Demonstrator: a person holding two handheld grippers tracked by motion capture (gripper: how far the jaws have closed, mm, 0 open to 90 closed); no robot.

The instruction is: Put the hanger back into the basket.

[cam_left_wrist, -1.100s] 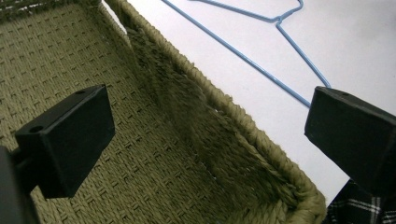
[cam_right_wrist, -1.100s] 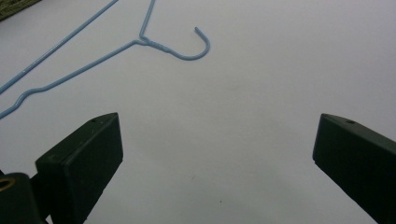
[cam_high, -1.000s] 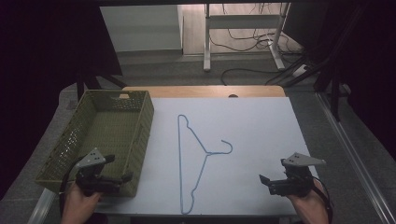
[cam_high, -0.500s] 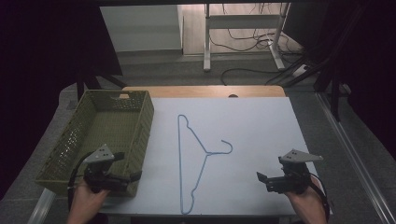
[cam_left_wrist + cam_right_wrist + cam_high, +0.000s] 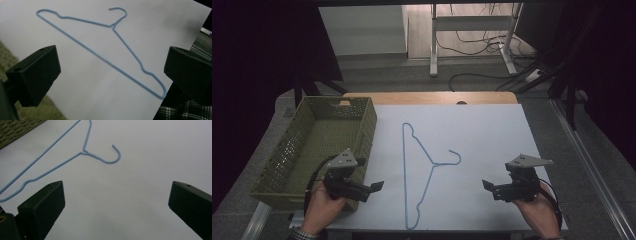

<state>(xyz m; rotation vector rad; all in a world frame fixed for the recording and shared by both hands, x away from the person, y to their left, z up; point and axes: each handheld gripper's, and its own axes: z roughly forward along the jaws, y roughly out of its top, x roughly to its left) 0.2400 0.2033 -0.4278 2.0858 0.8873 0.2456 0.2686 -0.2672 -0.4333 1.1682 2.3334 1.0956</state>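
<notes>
The blue hanger (image 5: 424, 170) lies flat on the white table (image 5: 492, 130), between the 2 grippers. Its long side runs from near to far, and its hook points right. The left gripper (image 5: 374, 186) is near the hanger's near end, jaws wide apart and holding nothing. The right gripper (image 5: 488, 185) is farther off, jaws apart too. A green basket (image 5: 367, 125) sits at the left. The room behind is dark.
</notes>
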